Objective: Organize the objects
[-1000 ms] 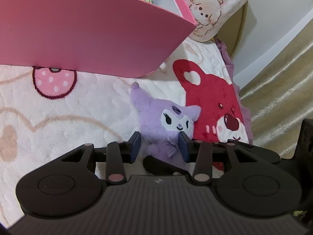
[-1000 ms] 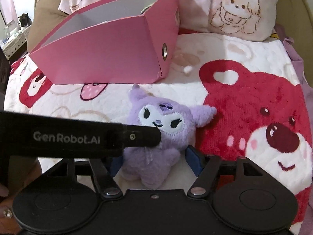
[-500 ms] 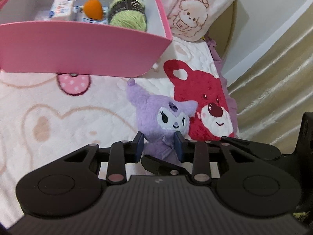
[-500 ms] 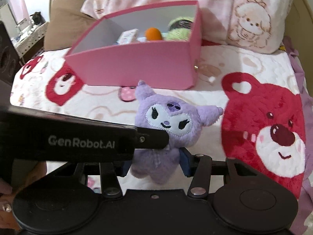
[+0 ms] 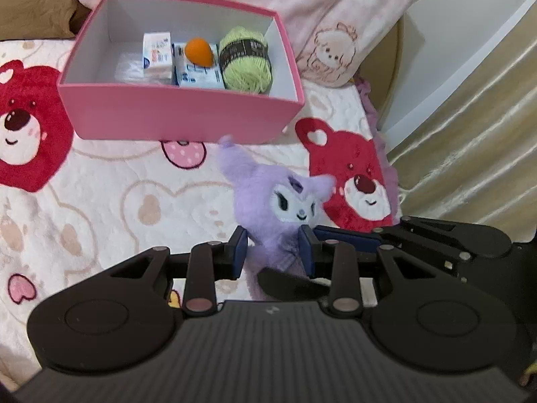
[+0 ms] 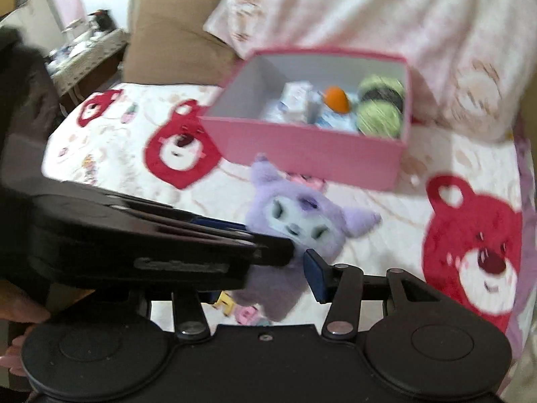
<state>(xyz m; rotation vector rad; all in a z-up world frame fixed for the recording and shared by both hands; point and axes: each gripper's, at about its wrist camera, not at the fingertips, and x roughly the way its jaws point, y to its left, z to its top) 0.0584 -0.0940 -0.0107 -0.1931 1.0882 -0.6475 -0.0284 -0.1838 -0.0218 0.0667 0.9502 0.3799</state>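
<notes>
A purple plush toy [image 5: 282, 201] hangs lifted above the quilt, in front of the pink box [image 5: 181, 114]. My left gripper [image 5: 273, 252] has its blue pads on both sides of the plush's body, and its jaws are closing on it. My right gripper [image 6: 265, 285] grips the same plush [image 6: 302, 221] lower down; its right pad presses the fur, while its left pad is hidden behind the left gripper's black body [image 6: 134, 235]. The right gripper's finger [image 5: 345, 235] reaches in from the right in the left wrist view.
The pink box [image 6: 302, 147] holds green yarn [image 5: 246, 60], an orange egg shape [image 5: 199, 50] and small cartons [image 5: 156, 55]. Pillows [image 5: 335, 16] lie behind it and a curtain [image 5: 470, 134] hangs at the right. Small clips [image 6: 248, 312] lie on the quilt [image 5: 100, 201].
Both grippers have risen with the plush, lifting it off the quilt. The box's inside has come into view from above. Both pairs of jaws have narrowed on the plush.
</notes>
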